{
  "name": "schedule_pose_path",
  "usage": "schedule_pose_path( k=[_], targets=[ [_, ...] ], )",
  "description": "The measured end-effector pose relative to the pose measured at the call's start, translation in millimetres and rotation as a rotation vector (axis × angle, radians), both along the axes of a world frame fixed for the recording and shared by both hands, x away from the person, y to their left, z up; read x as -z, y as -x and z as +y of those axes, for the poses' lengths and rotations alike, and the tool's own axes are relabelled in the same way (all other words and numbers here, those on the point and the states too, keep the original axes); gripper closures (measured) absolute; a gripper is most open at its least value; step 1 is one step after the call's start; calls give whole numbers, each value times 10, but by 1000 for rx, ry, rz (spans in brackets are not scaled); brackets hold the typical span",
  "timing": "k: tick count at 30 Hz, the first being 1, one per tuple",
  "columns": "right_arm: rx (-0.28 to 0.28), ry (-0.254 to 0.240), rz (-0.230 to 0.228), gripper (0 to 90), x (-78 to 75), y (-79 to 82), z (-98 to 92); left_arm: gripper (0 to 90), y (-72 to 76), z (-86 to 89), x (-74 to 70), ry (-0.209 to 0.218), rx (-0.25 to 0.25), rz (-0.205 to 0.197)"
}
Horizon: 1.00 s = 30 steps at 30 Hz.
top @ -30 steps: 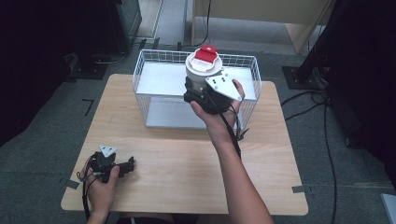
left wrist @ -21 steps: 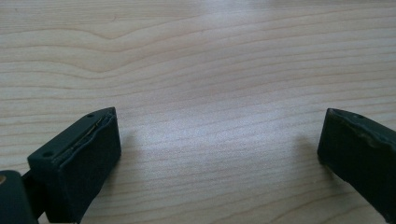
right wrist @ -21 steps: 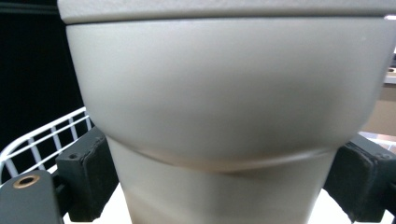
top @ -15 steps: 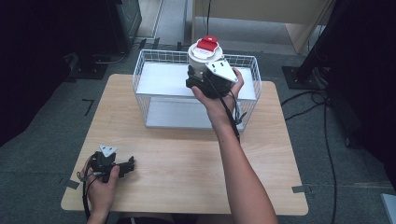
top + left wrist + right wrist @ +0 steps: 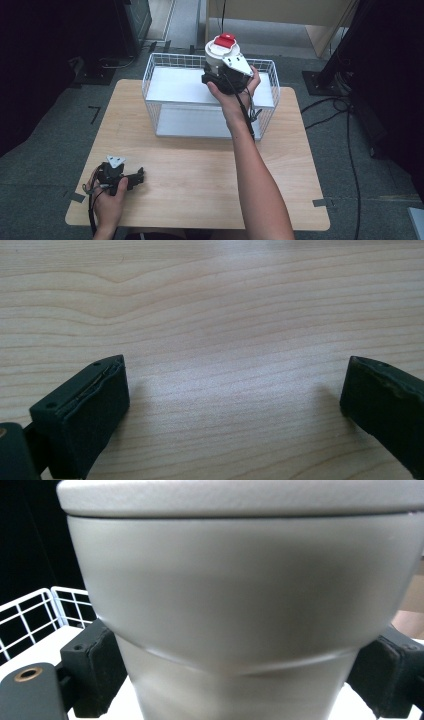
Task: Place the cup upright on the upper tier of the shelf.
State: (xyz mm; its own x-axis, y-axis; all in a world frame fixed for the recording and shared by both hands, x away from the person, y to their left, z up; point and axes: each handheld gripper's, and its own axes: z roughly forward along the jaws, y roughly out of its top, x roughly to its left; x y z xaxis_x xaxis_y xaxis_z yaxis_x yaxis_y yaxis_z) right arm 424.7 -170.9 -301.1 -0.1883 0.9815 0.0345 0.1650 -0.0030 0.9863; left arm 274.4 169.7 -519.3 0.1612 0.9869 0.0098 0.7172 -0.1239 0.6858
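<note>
We held the cup point(image 5: 221, 50) clamped in our right gripper point(image 5: 225, 80) above the basket point(image 5: 150, 85); its smooth, tapered wall could slip. Our left gripper point(image 5: 117, 176) sat open.

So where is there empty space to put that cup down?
The white floor of the wire basket is bare to the left of the cup that the right gripper holds. The wooden table is bare between the basket's front wall and the left gripper. The near left corner, by that gripper, is crowded.
</note>
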Motion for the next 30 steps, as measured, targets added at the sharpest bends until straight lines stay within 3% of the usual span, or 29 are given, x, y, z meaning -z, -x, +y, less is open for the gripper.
schedule_pose_path(
  k=[8, 18, 24, 26, 30],
  targets=[
    [0, 11, 12, 97, 59, -52, 11, 0, 0, 0, 0, 0, 0, 0],
    [-18, -26, 30, 90, 61, -33, -58, 0, 0, 0, 0, 0, 0, 0],
    [-29, -24, 36, 83, 45, -23, -74, 0, -2, -2, 1, 1, 0, -1],
    [-37, -31, 42, 1, 32, -14, -78, 0, -1, 0, 0, -1, 1, 0],
    [-35, -24, 51, 0, 31, 1, -73, 0, -1, 0, 0, -1, 1, 0]
  ],
)
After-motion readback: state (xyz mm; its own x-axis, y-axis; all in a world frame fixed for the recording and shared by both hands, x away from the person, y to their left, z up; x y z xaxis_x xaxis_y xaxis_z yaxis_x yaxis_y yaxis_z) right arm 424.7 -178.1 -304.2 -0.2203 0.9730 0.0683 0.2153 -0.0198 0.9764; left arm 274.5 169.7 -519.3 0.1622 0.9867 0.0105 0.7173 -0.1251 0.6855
